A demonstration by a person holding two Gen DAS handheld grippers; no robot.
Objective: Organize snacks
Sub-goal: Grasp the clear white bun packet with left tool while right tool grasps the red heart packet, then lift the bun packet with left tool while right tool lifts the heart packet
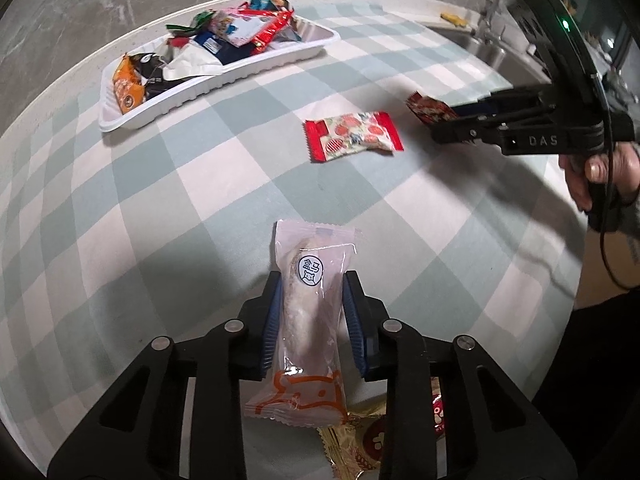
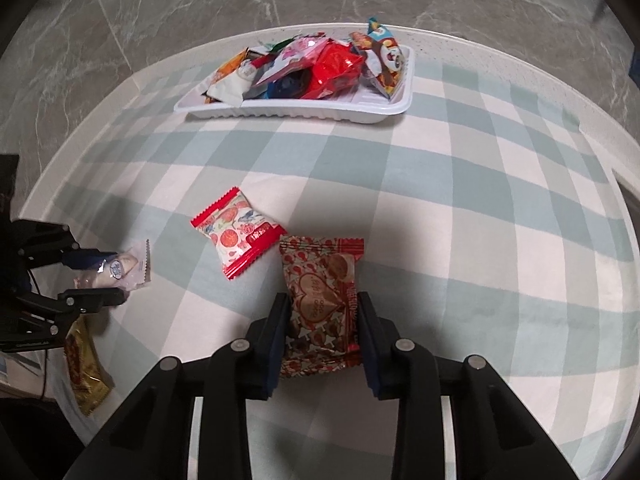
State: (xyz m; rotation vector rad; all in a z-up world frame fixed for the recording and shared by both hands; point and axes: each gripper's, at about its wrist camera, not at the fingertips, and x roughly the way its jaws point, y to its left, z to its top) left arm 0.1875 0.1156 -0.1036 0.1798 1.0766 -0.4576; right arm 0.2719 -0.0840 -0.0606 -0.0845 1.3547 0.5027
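My left gripper [image 1: 310, 280] is shut on a clear pale snack packet with orange print [image 1: 306, 312], held above the checked tablecloth; it also shows in the right wrist view [image 2: 120, 268]. My right gripper [image 2: 322, 300] is shut on a red-brown heart-print packet [image 2: 320, 300], seen at the right in the left wrist view [image 1: 428, 108]. A red-edged white packet with red circles [image 1: 354, 134] lies loose on the cloth between the grippers [image 2: 236, 236]. A white tray [image 1: 168, 106] at the far side holds several mixed snack packets [image 2: 320, 64].
A gold packet [image 1: 360, 440] lies on the cloth under my left gripper, also visible in the right wrist view [image 2: 84, 372]. The round table's rim [image 2: 600, 148] curves behind the tray. A sink [image 1: 480, 44] sits at the far right beyond the table.
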